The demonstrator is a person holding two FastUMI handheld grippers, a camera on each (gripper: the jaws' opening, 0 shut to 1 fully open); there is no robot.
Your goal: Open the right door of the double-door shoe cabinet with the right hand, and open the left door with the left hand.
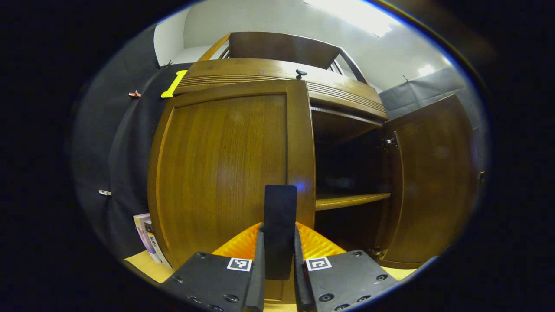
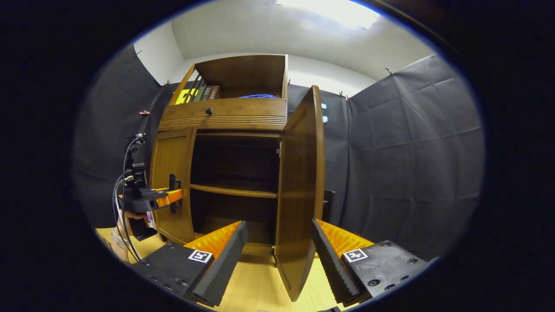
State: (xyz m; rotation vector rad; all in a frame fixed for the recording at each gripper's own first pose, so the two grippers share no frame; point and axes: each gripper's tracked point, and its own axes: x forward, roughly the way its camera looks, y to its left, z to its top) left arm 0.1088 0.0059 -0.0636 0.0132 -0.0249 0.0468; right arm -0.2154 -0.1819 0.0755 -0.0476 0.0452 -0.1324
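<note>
The wooden shoe cabinet (image 1: pixel 243 71) stands close ahead. Its left door (image 1: pixel 225 173) lies flat against the front, and I cannot tell if it is slightly ajar. My left gripper (image 1: pixel 279 236) is shut on that door's dark upright handle (image 1: pixel 280 203). The left gripper (image 2: pixel 171 197) is also at the left door (image 2: pixel 173 173) in the right gripper view, held by a hand (image 2: pixel 123 221). The right door (image 2: pixel 301 186) is swung wide, its edge towards me. My right gripper (image 2: pixel 278 227) is open, one finger either side of that edge without touching. The right door's handle (image 2: pixel 328 203) sits on its outer face.
Inside, a shelf (image 2: pixel 234 190) crosses the dark interior. A drawer with a black knob (image 2: pixel 208 111) and an open shelf of books (image 2: pixel 201 93) top the cabinet. Magazines (image 1: pixel 147 238) lean beside its left foot. Black cloth walls (image 2: pixel 412 151) close in; the floor (image 2: pixel 256 286) is pale wood.
</note>
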